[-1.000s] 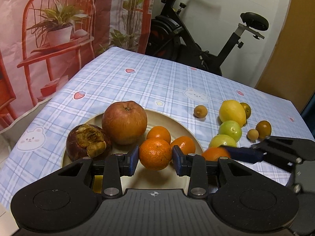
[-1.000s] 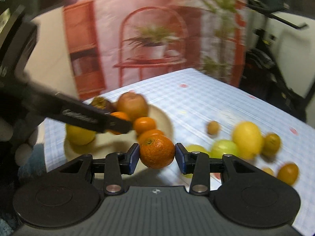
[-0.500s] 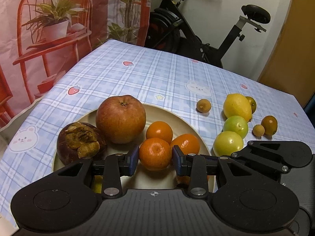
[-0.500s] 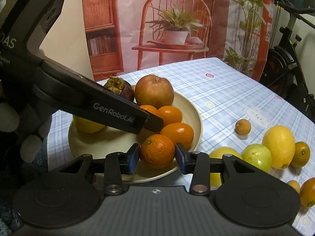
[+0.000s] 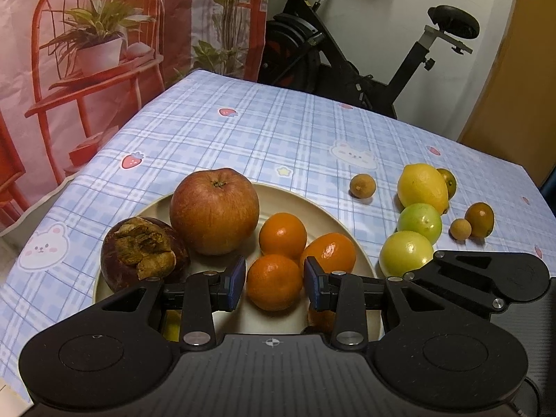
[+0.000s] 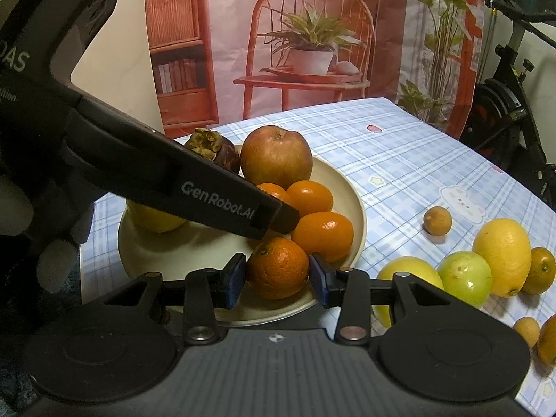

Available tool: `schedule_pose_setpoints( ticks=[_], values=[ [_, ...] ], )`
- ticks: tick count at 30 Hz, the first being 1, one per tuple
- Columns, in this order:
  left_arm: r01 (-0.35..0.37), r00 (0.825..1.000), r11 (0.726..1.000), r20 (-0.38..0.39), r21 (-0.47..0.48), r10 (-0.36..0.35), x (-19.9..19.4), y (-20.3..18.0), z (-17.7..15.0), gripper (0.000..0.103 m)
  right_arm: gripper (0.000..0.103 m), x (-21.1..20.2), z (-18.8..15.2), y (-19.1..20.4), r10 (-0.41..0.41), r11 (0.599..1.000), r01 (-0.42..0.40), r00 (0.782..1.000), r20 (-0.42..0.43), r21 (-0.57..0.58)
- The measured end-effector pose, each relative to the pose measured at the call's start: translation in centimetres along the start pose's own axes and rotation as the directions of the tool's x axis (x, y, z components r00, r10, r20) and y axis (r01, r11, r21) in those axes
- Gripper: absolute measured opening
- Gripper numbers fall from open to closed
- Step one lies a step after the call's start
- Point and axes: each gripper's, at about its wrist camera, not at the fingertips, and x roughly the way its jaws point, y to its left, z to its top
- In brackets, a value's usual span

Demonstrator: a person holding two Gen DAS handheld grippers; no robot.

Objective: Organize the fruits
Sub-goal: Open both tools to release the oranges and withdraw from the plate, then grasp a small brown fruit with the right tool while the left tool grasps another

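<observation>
Step in hand: I am setting two mandarins onto the plate (image 5: 333, 215), one in each pair of tongs.
Left tongs (image 5: 274, 283): nearly closed, pads either side of a left mandarin (image 5: 274, 283) low over the plate; I judge it gripped, though contact on the right pad is hard to see.
Right tongs (image 6: 278, 278): narrowly parted, pads pressed on a right mandarin (image 6: 278, 267) at the plate's near rim.
Next move: I should lower each fruit to the plate floor, then part the pads gently so neither rolls.
Ahead of the left tongs: apple (image 5: 214, 211), two more mandarins, mangosteen (image 5: 144, 253) to the left.
In the way: the left tongs' finger crosses just above the right mandarin; the two rigs crowd the same gap.
To the right, on the bench (image 5: 278, 132): lemon (image 5: 422, 187), two green fruits, small brown ones, not yet gathered.
</observation>
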Motion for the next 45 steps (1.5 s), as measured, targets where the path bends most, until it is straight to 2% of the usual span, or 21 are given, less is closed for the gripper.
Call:
schedule_pose_setpoints(
  ticks=[6,11,18,22,31,33,36,40,45],
  values=[
    [-0.021,1.000,1.000,0.021,0.007,0.021,-0.7,-0.3,0.2,0.045,0.045,-1.2,-0.2,-0.2,-0.006,1.000,0.005,1.000,0.025,0.022],
    [-0.018,0.999,1.000,0.049,0.015,0.018,-1.5,-0.8,0.6,0.046,0.046,-3.2,-0.7,-1.2,-0.027,0.997,0.021,0.997,0.071,0.074],
    [0.001,0.996,1.000,0.091,0.026,-0.003,-2.0,-2.1,1.0,0.046,0.046,-6.9,-2.3,-3.8,-0.110,0.978,0.083,0.985,0.133,0.190],
    [0.014,0.995,0.999,0.101,0.042,-0.018,-2.0,-3.0,1.3,0.046,0.044,-8.5,-3.4,-6.3,-0.170,0.949,0.122,0.974,0.147,0.292],
    [0.030,0.990,0.998,0.139,0.064,-0.038,-1.7,-4.6,3.3,0.046,0.035,-10.4,-6.8,-11.4,-0.314,0.854,0.234,0.944,0.101,0.465],
    [0.028,0.989,0.997,0.145,0.076,-0.038,-1.4,-5.0,3.9,0.046,0.035,-10.6,-7.1,-11.7,-0.334,0.855,0.259,0.938,0.094,0.450],
    [0.031,0.987,0.995,0.154,0.090,-0.045,-1.0,-5.6,4.5,0.046,0.035,-10.5,-6.4,-11.7,-0.347,0.883,0.290,0.933,0.097,0.369],
    [0.041,0.985,0.993,0.165,0.107,-0.059,-0.7,-6.5,4.9,0.046,0.034,-9.1,-5.2,-11.9,-0.326,0.919,0.297,0.942,0.077,0.258],
    [0.053,0.985,0.992,0.155,0.114,-0.070,-0.3,-6.7,4.6,0.046,0.031,-6.4,-4.2,-12.5,-0.326,0.929,0.316,0.945,0.022,0.191]
  ],
)
